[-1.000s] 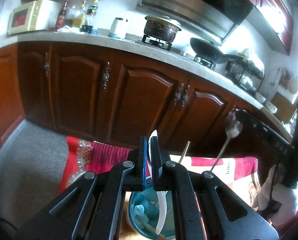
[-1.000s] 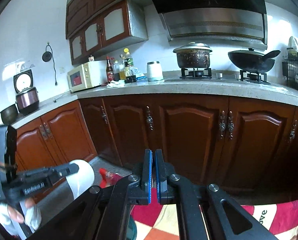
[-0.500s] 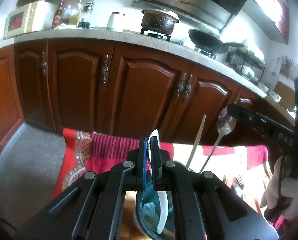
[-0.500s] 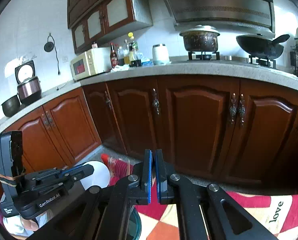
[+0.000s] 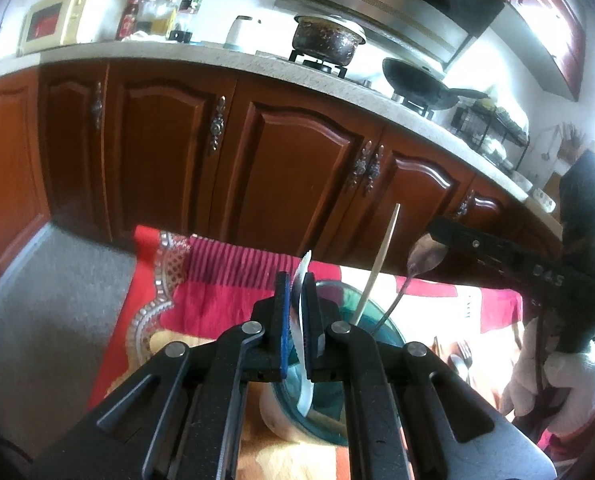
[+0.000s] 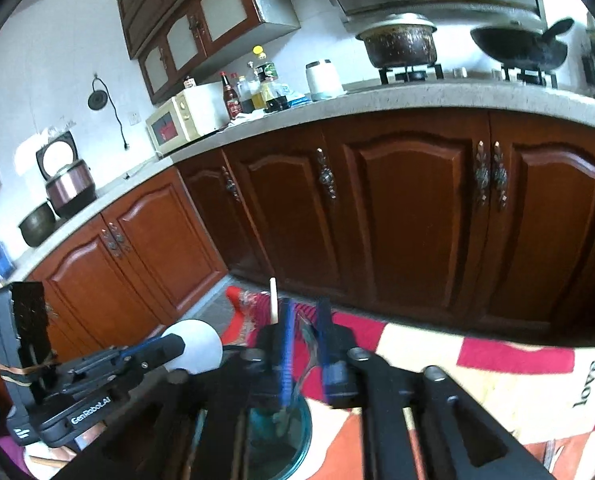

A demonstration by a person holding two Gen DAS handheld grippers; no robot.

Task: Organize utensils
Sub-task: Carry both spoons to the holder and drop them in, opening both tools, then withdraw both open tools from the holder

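My left gripper is shut on a white spoon, which hangs over a teal glass cup. A wooden chopstick and a metal spoon stand in that cup. The metal spoon's bowl lies right at the tip of my right gripper. In the right wrist view the right gripper hovers over the cup, its jaws opening with a gap between the blue pads. The chopstick rises just left of them. The left gripper with the white spoon is at the left.
The cup stands on a table under a red patterned cloth. More cutlery lies on it to the right, near a gloved hand. Dark wooden cabinets and a counter with a stove run behind.
Both grippers have sunk toward the cup. The right gripper's jaws, shut before, have parted. The chopstick and metal spoon now stand deeper in the cup.
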